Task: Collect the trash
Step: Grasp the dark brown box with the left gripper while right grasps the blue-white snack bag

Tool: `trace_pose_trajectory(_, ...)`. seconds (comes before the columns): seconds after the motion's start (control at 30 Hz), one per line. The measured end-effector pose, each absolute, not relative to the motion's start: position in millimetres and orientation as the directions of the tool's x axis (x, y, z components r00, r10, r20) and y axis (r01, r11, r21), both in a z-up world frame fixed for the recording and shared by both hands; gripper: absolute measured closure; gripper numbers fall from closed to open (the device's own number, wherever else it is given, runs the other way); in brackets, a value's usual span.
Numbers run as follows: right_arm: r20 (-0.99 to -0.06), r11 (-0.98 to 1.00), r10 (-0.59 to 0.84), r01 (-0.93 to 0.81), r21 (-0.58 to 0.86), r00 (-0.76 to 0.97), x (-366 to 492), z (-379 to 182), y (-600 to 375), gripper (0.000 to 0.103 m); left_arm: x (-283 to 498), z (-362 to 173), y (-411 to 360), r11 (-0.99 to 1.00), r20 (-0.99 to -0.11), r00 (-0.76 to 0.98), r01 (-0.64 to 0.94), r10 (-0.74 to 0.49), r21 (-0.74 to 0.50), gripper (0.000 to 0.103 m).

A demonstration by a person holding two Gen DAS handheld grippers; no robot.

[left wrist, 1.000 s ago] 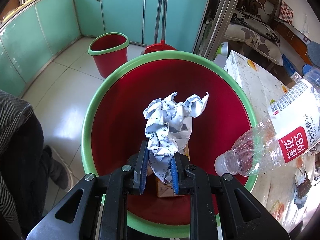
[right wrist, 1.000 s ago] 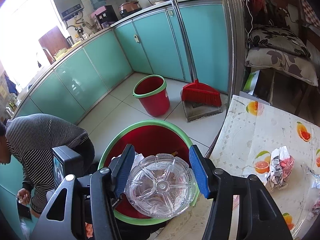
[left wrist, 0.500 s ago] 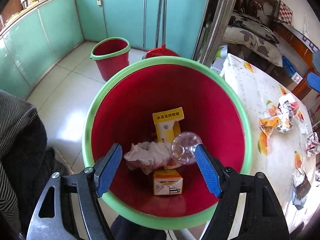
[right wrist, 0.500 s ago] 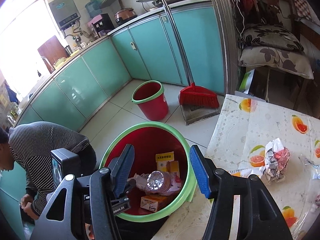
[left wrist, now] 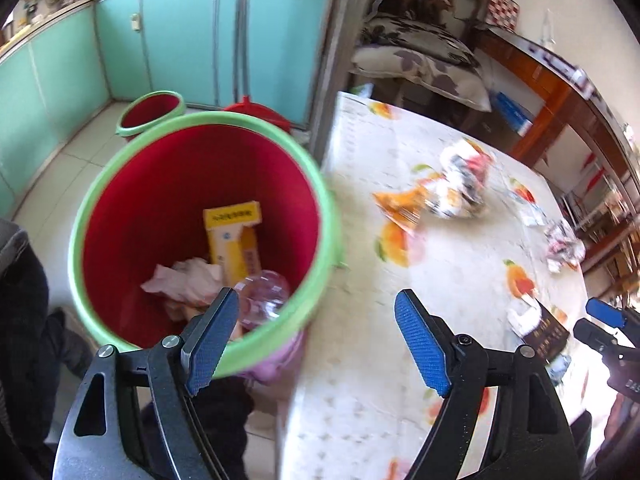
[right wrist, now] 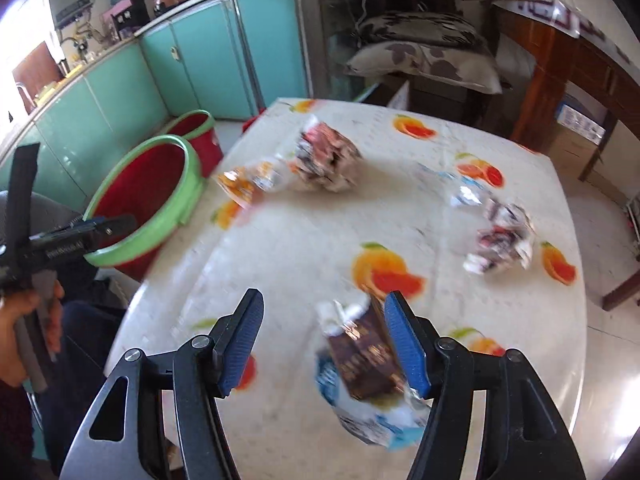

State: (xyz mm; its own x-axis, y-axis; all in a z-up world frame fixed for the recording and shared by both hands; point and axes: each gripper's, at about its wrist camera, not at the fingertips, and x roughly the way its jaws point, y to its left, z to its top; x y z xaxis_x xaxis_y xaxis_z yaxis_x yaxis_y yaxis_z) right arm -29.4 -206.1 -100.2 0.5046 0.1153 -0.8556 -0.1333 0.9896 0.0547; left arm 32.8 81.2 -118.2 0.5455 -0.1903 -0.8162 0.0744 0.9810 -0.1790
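The red bin with a green rim [left wrist: 80, 216] stands beside the table and holds a yellow carton [left wrist: 232, 236], crumpled paper [left wrist: 188, 280] and a clear bottle [left wrist: 264, 296]. My left gripper [left wrist: 316, 300] hangs over the bin's right rim and the table edge. Its jaws are opening with nothing between them. My right gripper [right wrist: 324, 300] is above the fruit-print table [right wrist: 304, 248], jaws opening. A brown packet [right wrist: 364, 356] lies on the cloth between its fingers, close to the right pad and not pressed. More wrappers lie further back: one crumpled red-white [right wrist: 324, 160], one orange [right wrist: 240, 184], another crumpled [right wrist: 504, 240].
A smaller red bucket [left wrist: 152, 114] and a red dustpan [left wrist: 256, 108] stand by the teal cabinets [left wrist: 180, 40]. Pillows [right wrist: 424, 56] and a wooden desk [right wrist: 560, 52] lie beyond the table. A person's hand [right wrist: 28, 320] and dark-clothed legs [left wrist: 24, 320] are at the left.
The left gripper let the crumpled paper fall into the bin and the right let the bottle fall in. Both opened and swung right, from over the bin towards the table.
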Motion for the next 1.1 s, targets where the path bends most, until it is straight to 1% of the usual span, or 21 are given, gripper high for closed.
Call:
trace_pose_trajectory(0.1, -0.878, 0.992, 0.116, -0.091, 0.084, 0.465, -49, -111, -239, 0.041, 29, -116, 54, 0.976, -0.818, 0.534, 0.128, -0.216, -0.174, 0.023)
trace_pose_trajectory(0.2, -0.890, 0.990, 0.135, -0.033, 0.135, 0.435, -62, -127, -262, 0.041, 25, -116, 35, 0.958, -0.821, 0.494, 0.152, -0.285, -0.242, 0.023)
trace_pose_trajectory(0.23, -0.889, 0.988, 0.144, -0.014, 0.154, 0.435, -65, -131, -268, 0.041, 21, -115, 30, 0.955, -0.818, 0.493, 0.161, -0.295, -0.247, 0.023)
trace_pose_trajectory(0.37, -0.886, 0.967, 0.220, 0.031, 0.254, 0.407, -65, -148, -278, 0.041, 10, -110, 3, 0.954, -0.820, 0.492, 0.207, -0.293, -0.217, 0.023)
trace_pose_trajectory(0.47, -0.888, 0.954, 0.258, 0.044, 0.296, 0.381, -62, -162, -275, 0.042, 8, -109, -12, 0.949, -0.823, 0.480, 0.232, -0.304, -0.215, 0.023)
trace_pose_trajectory(0.5, -0.885, 0.950, 0.267, 0.049, 0.307, 0.381, -63, -166, -273, 0.059, 7, -108, -17, 0.947, -0.824, 0.477, 0.242, -0.306, -0.212, 0.023)
trace_pose_trajectory(0.53, -0.883, 0.946, 0.278, 0.053, 0.321, 0.377, -64, -169, -273, 0.088, 7, -107, -22, 0.945, -0.824, 0.475, 0.253, -0.310, -0.209, 0.023)
trace_pose_trajectory(0.63, -0.866, 0.934, 0.305, 0.055, 0.354, 0.396, -70, -168, -276, 0.088, 3, -105, -37, 0.934, -0.824, 0.465, 0.292, -0.325, -0.204, 0.023)
trace_pose_trajectory(0.73, -0.862, 0.942, 0.277, 0.054, 0.330, 0.423, -79, -159, -280, 0.088, 2, -106, -51, 0.924, -0.824, 0.450, 0.319, -0.345, -0.212, 0.023)
trace_pose_trajectory(0.83, -0.854, 0.945, 0.262, 0.061, 0.322, 0.450, -87, -149, -288, 0.088, 4, -111, -67, 0.910, -0.828, 0.414, 0.330, -0.377, -0.250, 0.023)
trace_pose_trajectory(0.97, -0.868, 0.968, 0.206, 0.035, 0.247, 0.452, -90, -143, -284, 0.088, 6, -116, -96, 0.881, -0.827, 0.357, 0.359, -0.435, -0.308, 0.023)
trace_pose_trajectory(1.03, -0.864, 0.968, 0.207, 0.029, 0.248, 0.459, -91, -143, -283, 0.088, 7, -120, -110, 0.869, -0.829, 0.329, 0.373, -0.452, -0.326, 0.023)
trace_pose_trajectory(1.1, -0.859, 0.964, 0.220, 0.032, 0.264, 0.463, -93, -144, -282, 0.088, 9, -127, -122, 0.870, -0.843, 0.310, 0.381, -0.440, -0.314, 0.023)
